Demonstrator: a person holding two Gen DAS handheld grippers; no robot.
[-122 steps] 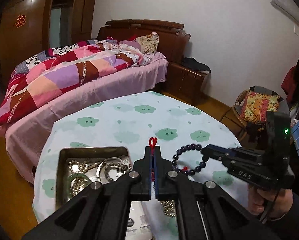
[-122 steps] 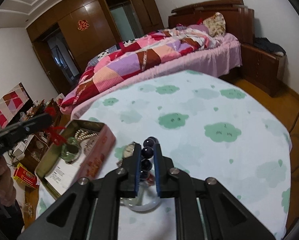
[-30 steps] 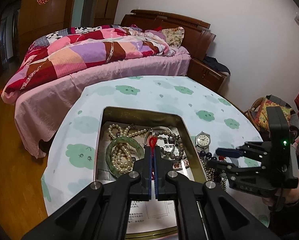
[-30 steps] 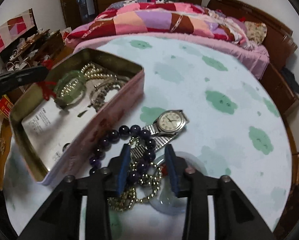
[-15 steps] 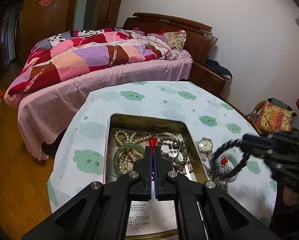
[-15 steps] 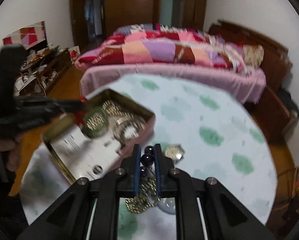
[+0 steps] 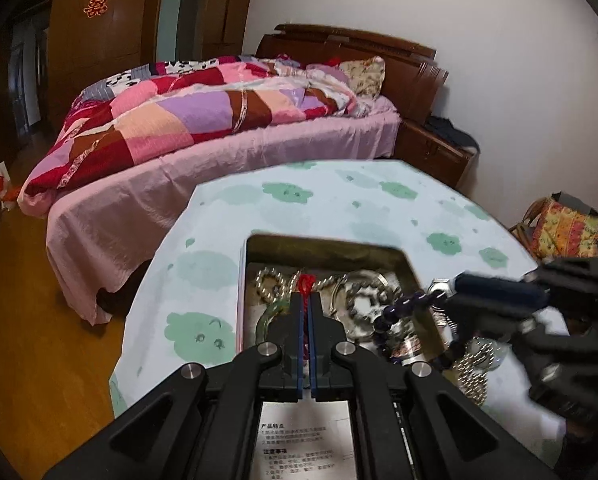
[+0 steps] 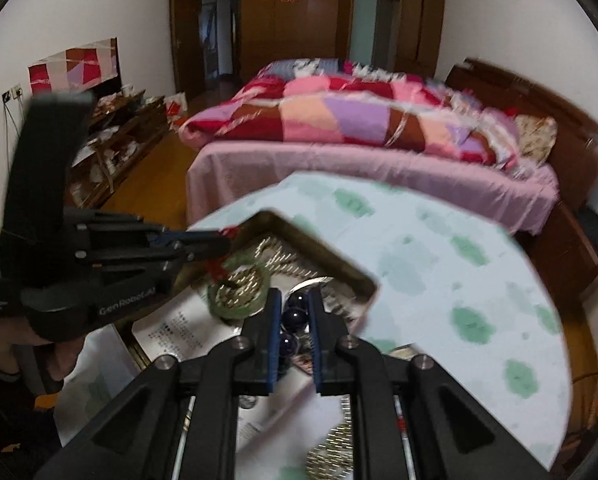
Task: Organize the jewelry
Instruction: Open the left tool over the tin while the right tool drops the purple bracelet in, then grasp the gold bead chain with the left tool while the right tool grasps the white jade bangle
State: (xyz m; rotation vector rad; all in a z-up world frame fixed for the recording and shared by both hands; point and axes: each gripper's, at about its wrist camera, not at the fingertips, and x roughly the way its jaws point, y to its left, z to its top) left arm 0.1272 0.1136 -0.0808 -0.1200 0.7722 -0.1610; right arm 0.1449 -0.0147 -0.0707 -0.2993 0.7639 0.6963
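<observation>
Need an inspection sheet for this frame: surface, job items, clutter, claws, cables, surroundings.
Surface: round table under a pale cloth with green cloud print.
Job's things: open metal tin holding pearl strands, a green bangle and a printed leaflet; purple bead bracelet lifted at the tin's right edge; wristwatch and gold bead chain on the cloth beside the tin.
Clutter: nothing seen beyond the jewelry.
Claws: left claw shut on a red cord over the tin; right claw shut on the bracelet's beads.
Cables: nothing seen.
Surroundings: bed with patchwork quilt, wooden wardrobe, wood floor.
</observation>
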